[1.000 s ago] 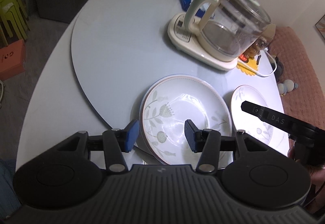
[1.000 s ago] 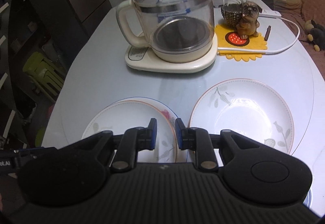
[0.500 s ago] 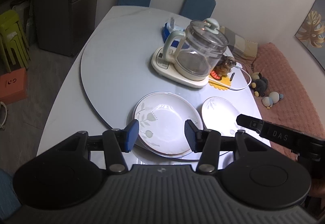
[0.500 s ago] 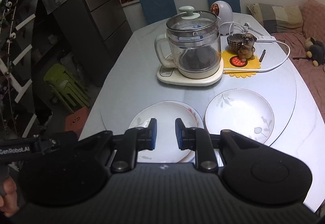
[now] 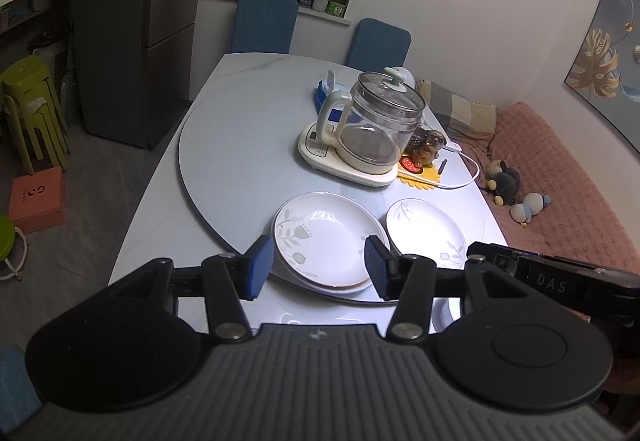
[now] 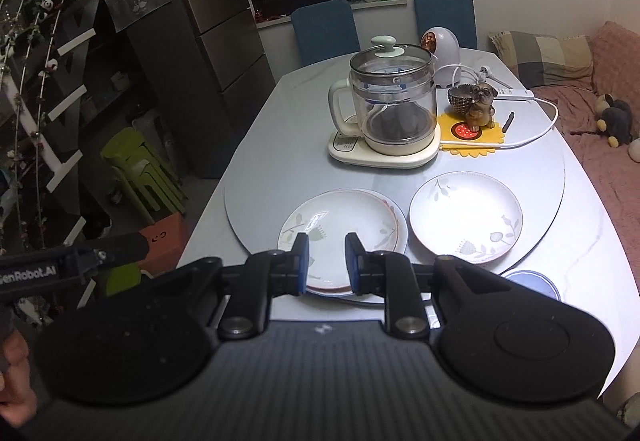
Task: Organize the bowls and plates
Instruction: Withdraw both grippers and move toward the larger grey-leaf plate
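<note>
A white floral plate (image 5: 326,235) lies stacked on other plates at the near edge of the round turntable (image 5: 240,145); it also shows in the right wrist view (image 6: 340,227). A second white floral plate (image 5: 424,229) lies alone to its right, also in the right wrist view (image 6: 466,215). A small blue-rimmed dish (image 6: 532,281) sits at the table's near edge. My left gripper (image 5: 318,271) is open and empty, held high above the near side of the stack. My right gripper (image 6: 324,261) is partly open and empty, also raised above the stack.
A glass kettle on a cream base (image 5: 360,137) stands mid-table, with a dog figurine (image 6: 480,105) on a yellow mat and a white cable (image 6: 536,133) beside it. Two blue chairs (image 5: 264,23) stand at the far end. A pink sofa (image 5: 560,177) lies to the right, green stools (image 5: 32,113) to the left.
Both grippers have risen and pulled back from the plates, so the whole table and room now show. The right gripper's jaws have opened a little. The plates have not moved.
</note>
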### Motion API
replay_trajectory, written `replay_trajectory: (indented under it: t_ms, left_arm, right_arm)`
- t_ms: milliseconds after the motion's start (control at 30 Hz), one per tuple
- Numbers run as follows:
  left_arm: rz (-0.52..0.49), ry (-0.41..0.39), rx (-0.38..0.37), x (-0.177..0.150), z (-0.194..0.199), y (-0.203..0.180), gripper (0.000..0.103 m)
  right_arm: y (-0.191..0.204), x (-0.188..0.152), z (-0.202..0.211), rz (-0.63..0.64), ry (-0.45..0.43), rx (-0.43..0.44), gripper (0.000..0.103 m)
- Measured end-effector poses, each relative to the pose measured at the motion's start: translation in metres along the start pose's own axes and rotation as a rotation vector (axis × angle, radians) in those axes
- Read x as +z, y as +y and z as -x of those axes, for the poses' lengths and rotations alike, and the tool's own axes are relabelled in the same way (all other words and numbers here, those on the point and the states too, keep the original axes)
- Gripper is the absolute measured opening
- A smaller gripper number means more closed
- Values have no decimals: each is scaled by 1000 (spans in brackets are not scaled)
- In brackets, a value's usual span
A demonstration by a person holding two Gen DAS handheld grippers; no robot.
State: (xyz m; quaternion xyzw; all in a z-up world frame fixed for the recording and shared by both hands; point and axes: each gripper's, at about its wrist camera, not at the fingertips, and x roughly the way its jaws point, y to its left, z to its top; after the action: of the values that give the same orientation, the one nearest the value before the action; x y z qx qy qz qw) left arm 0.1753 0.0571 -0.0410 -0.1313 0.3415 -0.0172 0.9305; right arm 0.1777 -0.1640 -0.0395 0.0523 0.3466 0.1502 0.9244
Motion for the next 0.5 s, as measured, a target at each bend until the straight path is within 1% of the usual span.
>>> replay_trajectory:
  t_ms: [233, 333, 500]
  left_arm:
    - [-14, -9, -18, -33, 27, 4, 56]
    - [-17, 0, -31, -46, 35, 5, 56]
    - [-9, 12, -60, -58, 39, 3, 56]
  right_arm:
    - [17, -34, 24, 2, 3, -4, 24]
    - [19, -44, 33, -13, 9, -20, 24]
    - [23, -56, 46, -24, 11, -58, 24]
